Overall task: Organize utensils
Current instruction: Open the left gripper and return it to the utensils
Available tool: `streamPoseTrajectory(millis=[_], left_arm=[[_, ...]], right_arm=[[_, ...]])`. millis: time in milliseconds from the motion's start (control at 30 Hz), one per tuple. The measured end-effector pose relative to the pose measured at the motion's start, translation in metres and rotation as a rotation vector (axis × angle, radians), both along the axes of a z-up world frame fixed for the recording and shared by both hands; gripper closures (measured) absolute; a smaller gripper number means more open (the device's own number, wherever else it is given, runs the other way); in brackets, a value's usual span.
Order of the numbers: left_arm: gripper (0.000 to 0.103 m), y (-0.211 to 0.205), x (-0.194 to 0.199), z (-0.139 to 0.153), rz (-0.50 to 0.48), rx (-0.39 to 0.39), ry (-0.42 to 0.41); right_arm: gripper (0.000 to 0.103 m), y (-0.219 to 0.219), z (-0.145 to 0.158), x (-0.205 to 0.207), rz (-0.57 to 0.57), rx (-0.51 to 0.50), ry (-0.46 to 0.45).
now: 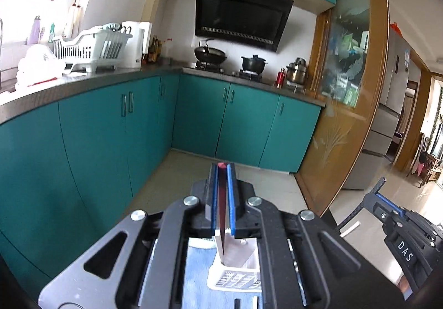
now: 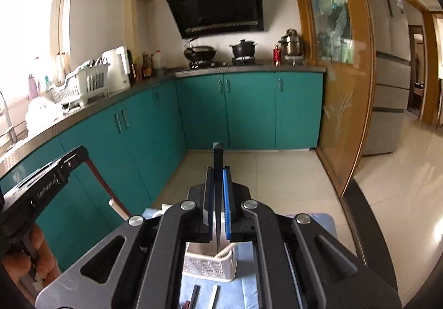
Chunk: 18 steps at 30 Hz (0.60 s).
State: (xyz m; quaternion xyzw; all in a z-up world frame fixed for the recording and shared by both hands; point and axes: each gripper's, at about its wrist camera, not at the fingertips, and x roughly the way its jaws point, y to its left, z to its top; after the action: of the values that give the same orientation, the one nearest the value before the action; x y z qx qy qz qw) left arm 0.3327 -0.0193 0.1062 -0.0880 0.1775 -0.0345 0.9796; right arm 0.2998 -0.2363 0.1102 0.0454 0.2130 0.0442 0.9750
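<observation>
My left gripper (image 1: 223,167) is shut on a knife with a dark red handle (image 1: 221,192); its steel blade (image 1: 235,252) points down into a white slotted utensil holder (image 1: 235,278). My right gripper (image 2: 218,170) is shut on a black-handled knife (image 2: 218,159), whose thin blade hangs down over the same white holder (image 2: 207,264). The holder stands on a blue cloth (image 2: 243,289). The left gripper shows at the left of the right wrist view (image 2: 49,173), the right gripper at the right of the left wrist view (image 1: 398,228).
Dark and pale utensil handles (image 2: 195,296) lie on the cloth in front of the holder. Teal cabinets (image 1: 110,129) line the far walls under a counter with a white dish rack (image 1: 91,46), wok (image 1: 210,54) and pot (image 1: 253,62). A wooden sliding door (image 1: 349,87) stands at right.
</observation>
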Motion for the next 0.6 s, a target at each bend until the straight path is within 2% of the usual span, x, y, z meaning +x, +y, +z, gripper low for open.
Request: streamPoseTrajectory(millis=[67, 133, 167, 200, 233, 333, 467, 500, 567, 600], left_arm=[[0.096, 0.000, -0.004, -0.003, 0.000, 0.012, 0.000], [0.093, 0.002, -0.017, -0.001, 0.006, 0.028, -0.032], [0.084, 0.004, -0.026, 0.001, 0.010, 0.042, -0.049], [0.079, 0.006, -0.035, 0.002, 0.011, 0.049, -0.062], [0.074, 0.007, -0.042, 0.001, 0.009, 0.049, -0.070], [0.072, 0.016, -0.069, -0.005, -0.003, 0.052, -0.067], [0.065, 0.031, -0.104, -0.043, -0.020, 0.071, 0.031], [0.065, 0.033, -0.108, -0.054, -0.030, 0.076, 0.060], [0.065, 0.035, -0.117, -0.094, -0.065, 0.097, 0.171], [0.065, 0.035, -0.118, -0.109, -0.078, 0.103, 0.211]], right_arm=[[0.096, 0.002, -0.005, -0.002, 0.003, -0.013, 0.015], [0.087, 0.003, -0.008, -0.012, 0.004, -0.032, 0.006], [0.074, 0.000, -0.007, -0.024, 0.002, -0.031, -0.018], [0.065, -0.002, -0.006, -0.033, 0.004, -0.026, -0.037], [0.065, -0.005, -0.004, -0.045, 0.009, -0.017, -0.055], [0.065, -0.016, -0.007, -0.079, 0.019, 0.007, -0.081], [0.065, -0.030, -0.034, -0.123, 0.026, 0.027, -0.055], [0.065, -0.030, -0.050, -0.129, 0.028, 0.016, -0.013], [0.065, -0.030, -0.083, -0.131, 0.040, -0.005, 0.088], [0.065, -0.027, -0.108, -0.127, 0.045, -0.018, 0.168]])
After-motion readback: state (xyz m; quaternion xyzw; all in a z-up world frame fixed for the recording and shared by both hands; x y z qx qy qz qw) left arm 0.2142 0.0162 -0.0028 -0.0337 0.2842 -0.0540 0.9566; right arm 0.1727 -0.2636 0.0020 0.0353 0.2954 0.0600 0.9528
